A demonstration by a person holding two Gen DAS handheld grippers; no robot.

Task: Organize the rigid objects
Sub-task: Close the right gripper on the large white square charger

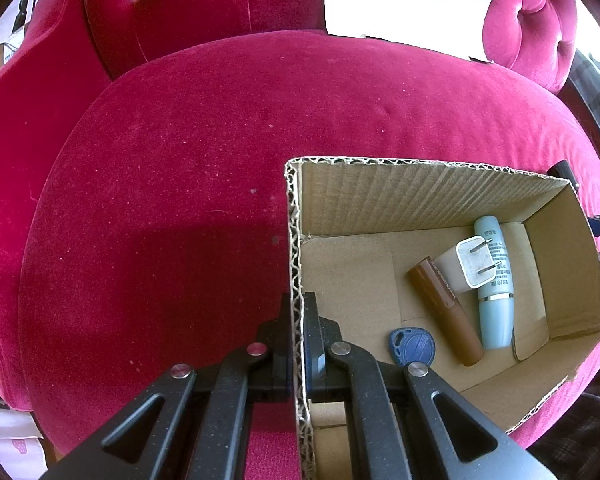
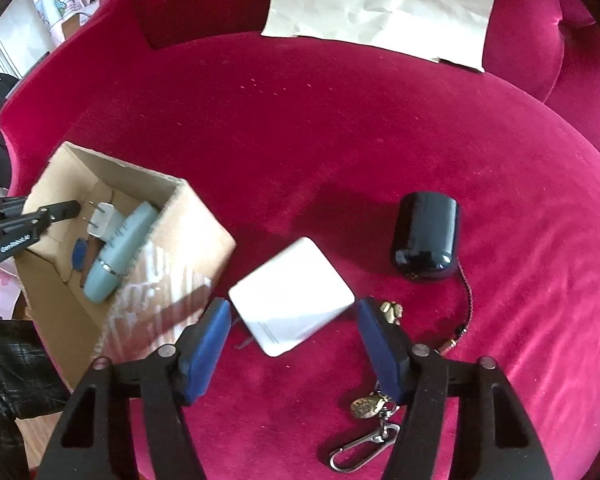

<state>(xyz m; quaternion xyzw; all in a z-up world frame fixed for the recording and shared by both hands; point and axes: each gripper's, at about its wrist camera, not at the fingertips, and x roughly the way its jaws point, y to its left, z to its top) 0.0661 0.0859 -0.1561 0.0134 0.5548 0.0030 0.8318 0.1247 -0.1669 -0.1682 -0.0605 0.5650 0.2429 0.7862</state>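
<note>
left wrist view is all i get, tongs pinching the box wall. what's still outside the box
Observer: A white flat square case lies on the red cushion, beside the cardboard box.
Operator: where is the right one
Observer: The right tongs hang over that case, pads either side and not touching it.
Operator: anything else loose
Observer: A black rounded case sits beyond, and a keychain with a carabiner lies under the right pad.
</note>
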